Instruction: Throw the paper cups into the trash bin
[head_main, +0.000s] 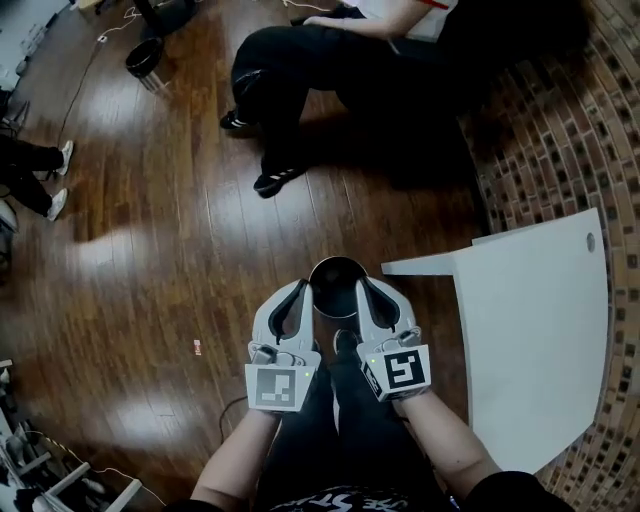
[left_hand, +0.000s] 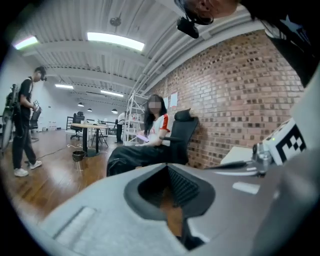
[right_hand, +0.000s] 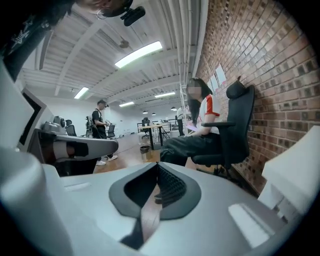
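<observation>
Both grippers are raised side by side in front of me, pointing nearly level. In the head view the left gripper (head_main: 299, 288) and the right gripper (head_main: 366, 287) flank a round dark trash bin (head_main: 337, 270) on the floor below them. The left gripper (left_hand: 167, 167) has its jaws closed tip to tip with nothing between them. The right gripper (right_hand: 157, 165) is likewise shut and empty. No paper cup shows in any view.
A white table (head_main: 540, 340) stands at my right, against a brick wall (head_main: 560, 140). A person sits in a black office chair (right_hand: 235, 130) ahead. A small dark bin (head_main: 145, 57) stands far off on the wooden floor, and another person (left_hand: 22, 127) stands at the left.
</observation>
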